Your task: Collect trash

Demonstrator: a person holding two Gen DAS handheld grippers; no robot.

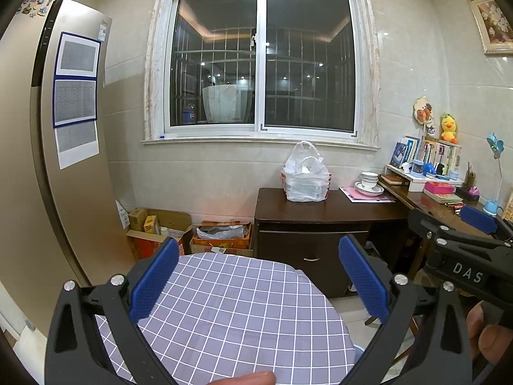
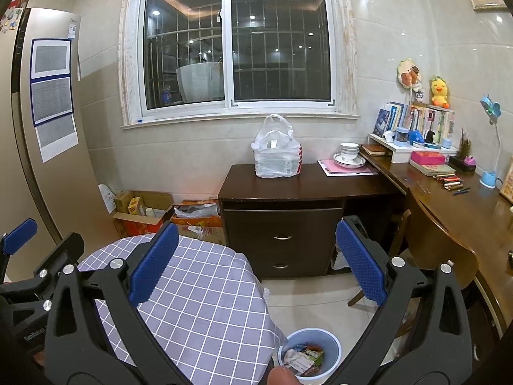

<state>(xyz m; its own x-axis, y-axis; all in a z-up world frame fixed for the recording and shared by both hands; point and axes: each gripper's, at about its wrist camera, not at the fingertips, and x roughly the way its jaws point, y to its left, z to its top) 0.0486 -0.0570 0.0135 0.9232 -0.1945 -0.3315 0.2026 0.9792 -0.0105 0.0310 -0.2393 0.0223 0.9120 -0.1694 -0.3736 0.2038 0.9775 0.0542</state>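
A small pale blue bin (image 2: 310,354) stands on the floor beside the table, holding crumpled paper and colourful wrappers (image 2: 303,357). My right gripper (image 2: 256,266) is open with nothing between its blue pads, held above the table edge and the bin. My left gripper (image 1: 258,280) is also open with nothing held, over the purple checked tablecloth (image 1: 243,317). The right gripper (image 1: 474,221) shows at the right edge of the left wrist view, and the left gripper (image 2: 19,234) at the left edge of the right wrist view. No loose trash shows on the cloth.
A dark cabinet (image 2: 288,192) with a white plastic bag (image 2: 277,150) stands under the window. Cardboard boxes (image 2: 144,211) sit on the floor by the fridge (image 1: 48,160). A wooden desk (image 2: 465,202) with books, bowls (image 2: 349,155) and pencils, plus a chair (image 2: 439,247), lies to the right.
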